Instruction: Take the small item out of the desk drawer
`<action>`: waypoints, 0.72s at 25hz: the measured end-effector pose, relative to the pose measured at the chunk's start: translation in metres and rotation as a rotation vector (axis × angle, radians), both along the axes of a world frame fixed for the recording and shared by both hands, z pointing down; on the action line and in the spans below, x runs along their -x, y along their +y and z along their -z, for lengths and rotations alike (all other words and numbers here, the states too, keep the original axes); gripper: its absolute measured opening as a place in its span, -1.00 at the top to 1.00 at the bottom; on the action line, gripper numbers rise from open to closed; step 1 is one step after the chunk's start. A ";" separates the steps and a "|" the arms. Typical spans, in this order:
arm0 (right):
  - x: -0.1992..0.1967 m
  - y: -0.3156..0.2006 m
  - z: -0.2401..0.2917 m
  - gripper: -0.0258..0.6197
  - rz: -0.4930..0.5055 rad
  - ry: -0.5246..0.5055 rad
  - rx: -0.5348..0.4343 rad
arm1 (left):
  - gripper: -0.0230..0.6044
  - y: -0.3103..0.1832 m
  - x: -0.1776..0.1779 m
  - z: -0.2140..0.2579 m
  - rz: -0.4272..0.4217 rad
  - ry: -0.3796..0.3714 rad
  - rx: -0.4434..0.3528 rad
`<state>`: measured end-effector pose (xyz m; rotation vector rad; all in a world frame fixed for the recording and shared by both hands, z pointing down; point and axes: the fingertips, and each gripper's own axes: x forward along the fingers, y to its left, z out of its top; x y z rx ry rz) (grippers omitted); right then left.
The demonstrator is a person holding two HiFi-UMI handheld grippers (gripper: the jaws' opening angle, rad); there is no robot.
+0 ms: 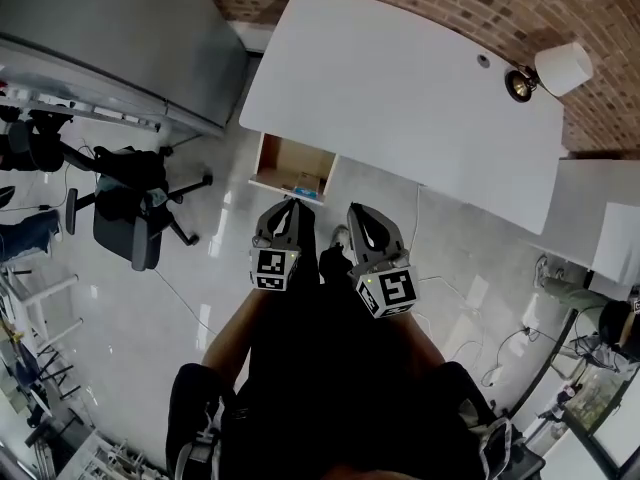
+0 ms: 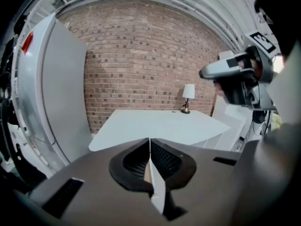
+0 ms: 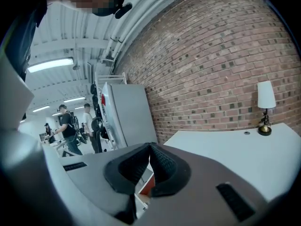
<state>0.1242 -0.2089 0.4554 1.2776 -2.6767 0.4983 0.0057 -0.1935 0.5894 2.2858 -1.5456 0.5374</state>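
The drawer (image 1: 272,164) stands pulled out from under the near edge of the white desk (image 1: 400,88), and the small item (image 1: 306,182) looks to be the bluish thing on its floor towards its front right corner, though it is too small to identify. Both tools hang just in front of the drawer, close side by side. The left gripper (image 1: 292,205) is clenched on nothing, and the right gripper (image 1: 358,211) has its jaws pressed together and empty as well. The likely trouble is reaching in with the jaws closed, which would only shove the item deeper or nudge the drawer inward. Entering together, the tools could knock each other or the drawer's front panel.
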 end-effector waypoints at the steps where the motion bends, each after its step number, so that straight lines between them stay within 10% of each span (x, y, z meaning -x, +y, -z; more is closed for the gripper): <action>1: 0.001 -0.007 -0.005 0.84 0.004 0.005 0.010 | 0.89 -0.006 0.001 -0.017 0.002 -0.003 0.027; 9: 0.022 -0.047 -0.041 0.84 0.012 0.032 0.064 | 0.86 -0.024 0.015 -0.165 -0.024 -0.048 0.296; 18: 0.026 -0.058 -0.084 0.84 0.003 0.051 0.141 | 0.10 -0.016 0.000 -0.281 -0.028 -0.102 0.541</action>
